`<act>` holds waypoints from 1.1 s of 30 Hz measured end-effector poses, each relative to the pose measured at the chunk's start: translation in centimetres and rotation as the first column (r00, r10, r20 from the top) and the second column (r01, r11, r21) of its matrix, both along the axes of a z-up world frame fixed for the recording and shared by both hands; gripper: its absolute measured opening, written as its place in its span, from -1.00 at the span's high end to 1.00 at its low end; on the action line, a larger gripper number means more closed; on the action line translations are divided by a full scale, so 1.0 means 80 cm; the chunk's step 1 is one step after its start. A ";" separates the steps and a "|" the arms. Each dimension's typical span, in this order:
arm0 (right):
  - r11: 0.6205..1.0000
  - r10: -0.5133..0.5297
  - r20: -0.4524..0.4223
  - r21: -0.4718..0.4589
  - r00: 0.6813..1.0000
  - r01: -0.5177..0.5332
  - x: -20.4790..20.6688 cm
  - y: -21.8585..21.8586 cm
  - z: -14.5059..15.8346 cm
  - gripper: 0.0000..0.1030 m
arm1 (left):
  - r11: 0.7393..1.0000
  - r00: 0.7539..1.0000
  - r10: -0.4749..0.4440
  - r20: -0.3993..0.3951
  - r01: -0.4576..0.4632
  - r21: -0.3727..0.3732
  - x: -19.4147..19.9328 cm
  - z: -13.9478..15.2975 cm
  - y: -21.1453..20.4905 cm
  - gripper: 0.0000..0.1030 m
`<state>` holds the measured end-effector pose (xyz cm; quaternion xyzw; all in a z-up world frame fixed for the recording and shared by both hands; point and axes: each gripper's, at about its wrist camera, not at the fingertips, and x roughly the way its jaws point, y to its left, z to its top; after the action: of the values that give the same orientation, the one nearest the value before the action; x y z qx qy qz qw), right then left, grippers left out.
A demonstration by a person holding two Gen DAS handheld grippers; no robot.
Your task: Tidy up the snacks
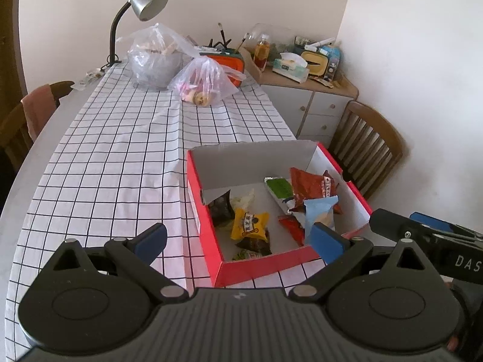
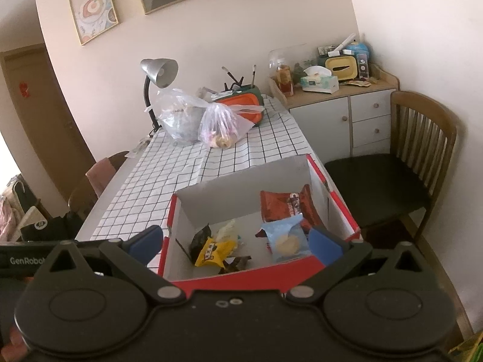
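Both my tongs wide open over the snack box, nothing held.

L gripper [image 1: 240, 239] cam shows a green pkt [image 1: 279, 187] the R cam hides; red box [image 1: 259, 264] on checked cloth [image 1: 120, 157]; R gripper [image 2: 238, 242] cam alone shows wall pics [image 2: 93, 7]; blue pkt [image 2: 285, 238] inside, ungripped.

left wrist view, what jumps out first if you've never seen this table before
The red box near the table edge, open and holding loose snack packets such as a yellow one and a light blue one. Farther back on the checked tablecloth sit two clear plastic bags beside a silver desk lamp.
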<state>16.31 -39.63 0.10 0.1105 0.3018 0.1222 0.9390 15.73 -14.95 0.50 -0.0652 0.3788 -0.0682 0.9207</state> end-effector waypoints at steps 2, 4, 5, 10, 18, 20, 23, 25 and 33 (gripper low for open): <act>1.000 0.003 -0.007 -0.008 1.000 -0.003 0.003 0.003 -0.002 -1.00 | 1.000 1.000 0.002 -0.003 -0.002 0.004 0.001 -0.001 0.000 -0.98; 1.000 0.003 -0.014 -0.012 1.000 -0.003 0.006 0.005 -0.003 -1.00 | 1.000 1.000 0.005 -0.004 -0.004 0.008 0.002 -0.002 0.000 -0.98; 1.000 0.003 -0.014 -0.015 1.000 -0.003 0.006 0.006 -0.004 -1.00 | 1.000 1.000 0.004 -0.005 -0.004 0.011 0.002 -0.002 0.000 -0.98; 0.999 0.023 0.001 -0.024 1.000 -0.023 0.006 0.012 -0.002 -1.00 | 1.000 1.000 0.001 -0.007 -0.001 0.018 0.004 -0.003 -0.001 -0.98; 0.999 0.017 0.020 -0.040 1.000 -0.016 0.006 0.015 0.000 -1.00 | 1.000 1.000 0.006 -0.002 -0.006 0.021 0.006 -0.003 0.002 -0.97; 0.999 0.015 0.022 -0.042 1.000 -0.014 0.006 0.016 0.001 -1.00 | 1.000 1.000 0.006 0.000 -0.006 0.023 0.007 -0.003 0.002 -0.98; 0.999 0.009 0.020 -0.042 1.000 -0.008 0.007 0.016 0.000 -1.00 | 1.000 1.000 0.006 0.002 -0.006 0.025 0.007 -0.002 0.003 -0.98; 0.999 0.006 0.019 -0.041 1.000 -0.005 0.008 0.016 0.000 -1.00 | 1.000 1.000 0.006 0.003 -0.006 0.024 0.008 -0.002 0.004 -0.97; 0.999 0.003 0.018 -0.041 1.000 -0.003 0.008 0.016 0.001 -1.00 | 1.000 1.000 0.004 0.004 -0.004 0.024 0.009 -0.001 0.004 -0.97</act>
<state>16.91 -38.35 0.17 0.0894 0.2958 0.1184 0.9437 16.44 -14.60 0.38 -0.0550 0.3778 -0.0620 0.9222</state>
